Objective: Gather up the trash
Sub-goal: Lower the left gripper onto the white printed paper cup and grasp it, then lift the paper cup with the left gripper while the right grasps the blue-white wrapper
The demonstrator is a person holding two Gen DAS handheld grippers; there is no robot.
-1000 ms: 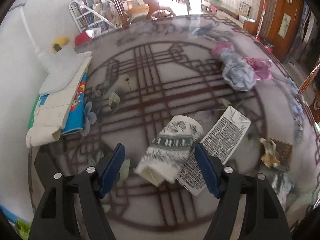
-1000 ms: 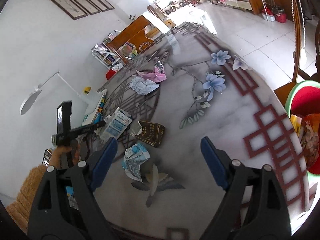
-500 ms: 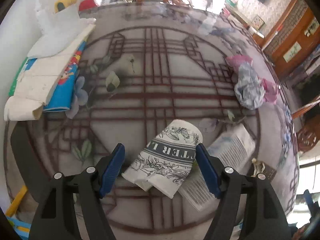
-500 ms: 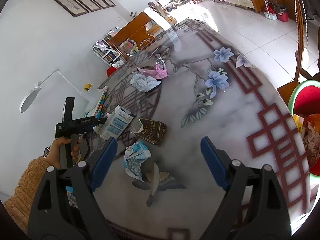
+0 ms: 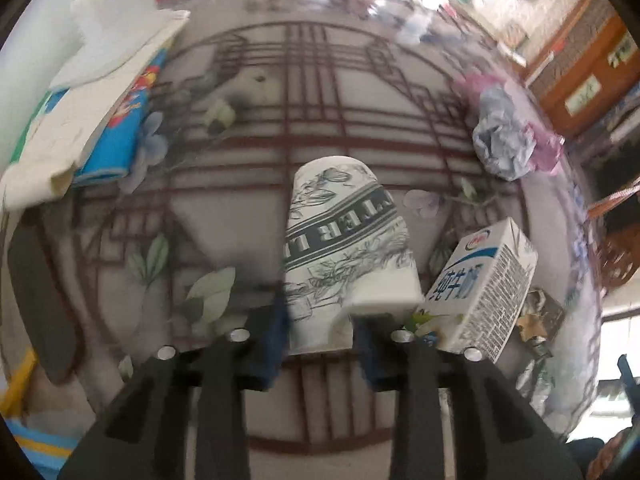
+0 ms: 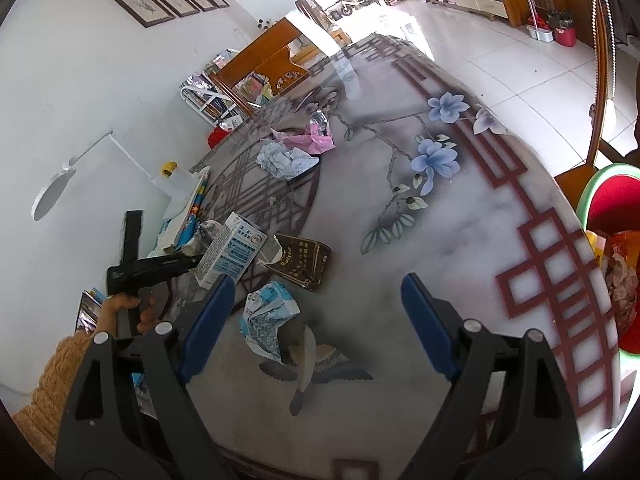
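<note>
My left gripper point(image 5: 320, 332) is shut on the rim end of a squashed paper cup point(image 5: 344, 240) with grey flower print. A white and blue milk carton point(image 5: 480, 280) stands right beside it; it also shows in the right wrist view point(image 6: 232, 256). My right gripper point(image 6: 316, 320) is open and empty above the table, over a crumpled blue carton point(image 6: 268, 316). A brown box point(image 6: 302, 260), a crumpled white paper point(image 6: 284, 160) and a pink wrapper point(image 6: 312, 142) lie farther off.
A round marble-look table point(image 6: 460, 240) with a red lattice pattern holds the trash. A green bin with a red liner point(image 6: 612, 208) stands at the right edge. Books and papers point(image 5: 92, 120) are stacked at the table's left. A wooden chair point(image 6: 272, 60) stands behind.
My left gripper has moved forward and closed on the paper cup, which now points away from me. The milk carton has been pushed upright. The right gripper has hardly moved.
</note>
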